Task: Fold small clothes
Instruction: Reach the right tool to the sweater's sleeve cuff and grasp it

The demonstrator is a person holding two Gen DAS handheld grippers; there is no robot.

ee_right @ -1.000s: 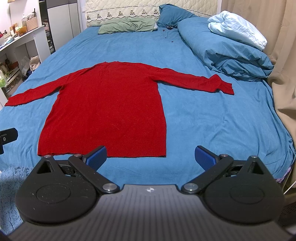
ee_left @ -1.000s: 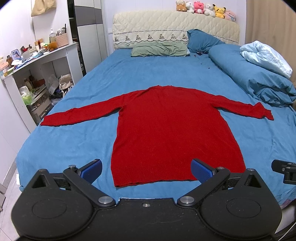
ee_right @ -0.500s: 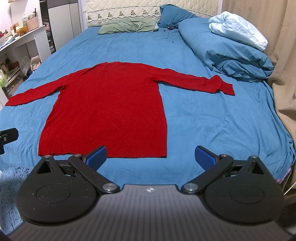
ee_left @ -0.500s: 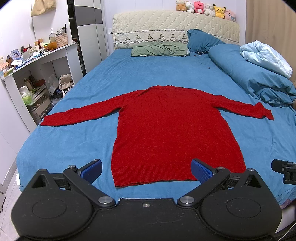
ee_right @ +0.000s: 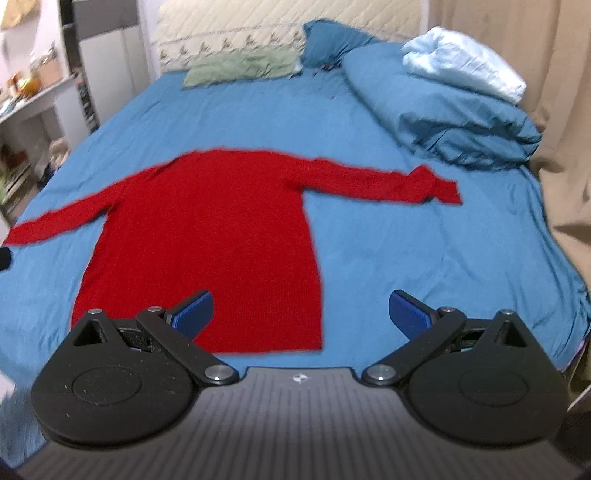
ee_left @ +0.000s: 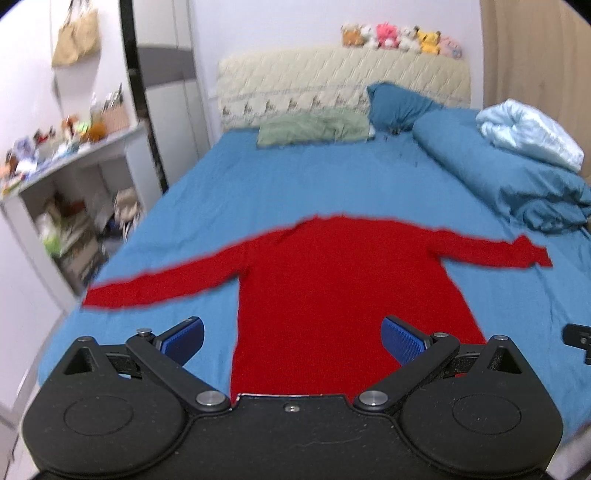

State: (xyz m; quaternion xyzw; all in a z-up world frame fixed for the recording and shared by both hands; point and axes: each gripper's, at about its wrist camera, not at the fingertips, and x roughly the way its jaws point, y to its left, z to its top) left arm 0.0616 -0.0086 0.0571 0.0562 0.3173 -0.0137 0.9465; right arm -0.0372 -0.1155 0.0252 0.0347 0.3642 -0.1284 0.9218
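Left gripper point(ee_left: 291, 338) nearest, fingers spread wide, nothing between them, hovering above the hem end of the red sweater point(ee_left: 332, 295). Right gripper point(ee_right: 301, 308) likewise spread and empty, hovering over the sweater's lower right corner, with one blue pad point(ee_right: 194, 308) over red knit and the other over bare sheet. Both are wide apart, probably ready to pinch the fabric. No fold made yet.

The sweater lies flat on the blue bed sheet point(ee_left: 184, 206), hem toward the cameras, collar away, both sleeves stretched out sideways, laid out so that sleeves can be folded inward first. Right cuff point(ee_right: 437, 186) looks slightly bunched.

Farther back: rolled blue duvet point(ee_right: 436, 110) pushed to the right side, pale blue blanket point(ee_right: 461, 62) on top, green pillow point(ee_left: 314, 127) by the headboard point(ee_left: 332, 81), plush toys point(ee_left: 399, 35) above. Frames blurred.
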